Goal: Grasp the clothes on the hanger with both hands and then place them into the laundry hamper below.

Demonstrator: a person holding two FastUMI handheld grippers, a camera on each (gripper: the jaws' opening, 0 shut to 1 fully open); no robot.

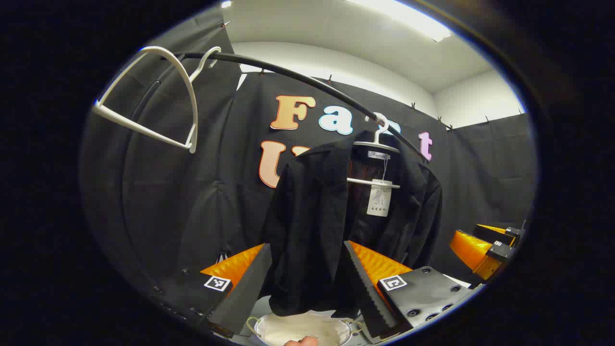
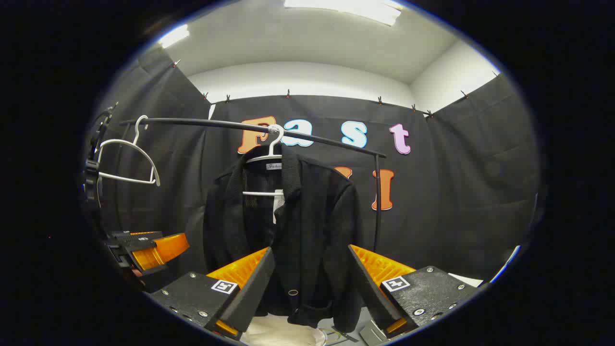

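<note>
Both grippers, the left gripper [image 1: 307,283] and the right gripper [image 2: 310,283], are wide open, holding nothing. The black jacket [image 2: 293,226] hangs on its hanger [image 2: 269,158] above the white hamper [image 1: 302,329]. If they pinch too little cloth, it might slip, or the hanger might catch on the rail [image 2: 317,139].

A jacket [image 1: 331,230] hangs on a hanger [image 1: 377,144] hooked over a rail [image 1: 298,79], with the booth's cloth wall behind it. Farther left along the same rail hangs a bare hanger [image 1: 158,101], well apart from the jacket. The laundry hamper [image 1: 300,331] sits directly below the jacket's hem. The left gripper [image 1: 307,283] and the right gripper [image 2: 310,283] are both in front of the jacket, each with its fingers standing to either side of the lower cloth.
</note>
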